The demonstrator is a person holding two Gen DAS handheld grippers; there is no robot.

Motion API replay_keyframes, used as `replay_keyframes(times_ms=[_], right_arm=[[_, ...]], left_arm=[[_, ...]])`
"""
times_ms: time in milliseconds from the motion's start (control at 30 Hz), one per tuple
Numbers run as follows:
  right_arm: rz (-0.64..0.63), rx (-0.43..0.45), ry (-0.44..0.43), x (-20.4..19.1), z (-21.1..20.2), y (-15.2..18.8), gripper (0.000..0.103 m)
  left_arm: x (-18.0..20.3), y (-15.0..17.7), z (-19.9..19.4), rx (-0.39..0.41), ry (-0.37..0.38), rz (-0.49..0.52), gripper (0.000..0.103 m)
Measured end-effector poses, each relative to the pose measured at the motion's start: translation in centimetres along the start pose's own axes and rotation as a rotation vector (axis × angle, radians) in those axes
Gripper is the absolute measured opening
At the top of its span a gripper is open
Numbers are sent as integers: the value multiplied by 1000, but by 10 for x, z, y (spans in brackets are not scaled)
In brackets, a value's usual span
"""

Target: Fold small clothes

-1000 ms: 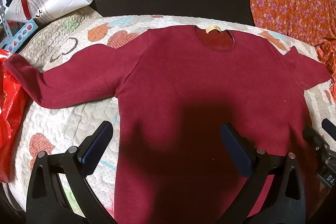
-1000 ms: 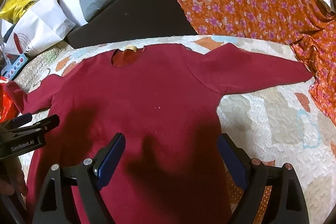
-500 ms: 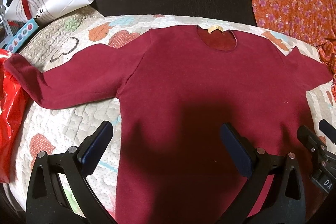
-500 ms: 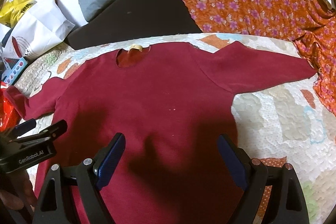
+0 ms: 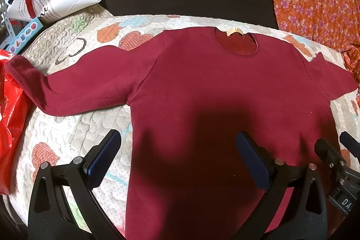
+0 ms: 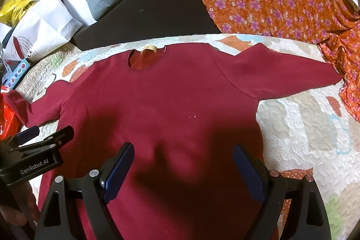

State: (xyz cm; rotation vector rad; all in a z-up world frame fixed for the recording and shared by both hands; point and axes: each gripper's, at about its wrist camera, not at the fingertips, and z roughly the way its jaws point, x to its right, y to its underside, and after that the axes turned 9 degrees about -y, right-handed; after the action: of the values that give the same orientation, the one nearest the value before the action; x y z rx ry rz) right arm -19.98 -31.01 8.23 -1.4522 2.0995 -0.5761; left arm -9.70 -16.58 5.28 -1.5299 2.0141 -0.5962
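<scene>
Maroon sweater [image 5: 213, 93] flat on quilt [image 5: 67, 134], neck away, sleeves out sideways. Left gripper [image 5: 177, 159] and right gripper [image 6: 182, 168] both wide open, empty, above lower body; each sleeve nearer same-side gripper.

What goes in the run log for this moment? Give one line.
stage: pre-fold | maroon top: flat on quilt, sleeves spread | left claw: open | right claw: open

Quilted patchwork bed cover [image 5: 74, 134], dark red long-sleeved top [image 5: 202, 91] spread flat on it, sleeves out
</scene>
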Motion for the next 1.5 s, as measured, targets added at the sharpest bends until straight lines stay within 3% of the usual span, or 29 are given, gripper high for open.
replay_keyframes(times_ms=[933, 1033, 1233, 1500], right_arm=[[0, -33, 3, 1, 10, -1, 89], [0, -37, -3, 0, 13, -4, 89], [9, -45, -43, -6, 18, -10, 89], [-30, -86, -91, -19, 24, -7, 89]], left_arm=[[-13, -4, 7, -36, 17, -39, 102], [-27, -7, 12, -65, 30, -74, 102], [-82, -16, 21, -80, -20, -201, 102], [-198, -30, 54, -82, -181, -481, 102]])
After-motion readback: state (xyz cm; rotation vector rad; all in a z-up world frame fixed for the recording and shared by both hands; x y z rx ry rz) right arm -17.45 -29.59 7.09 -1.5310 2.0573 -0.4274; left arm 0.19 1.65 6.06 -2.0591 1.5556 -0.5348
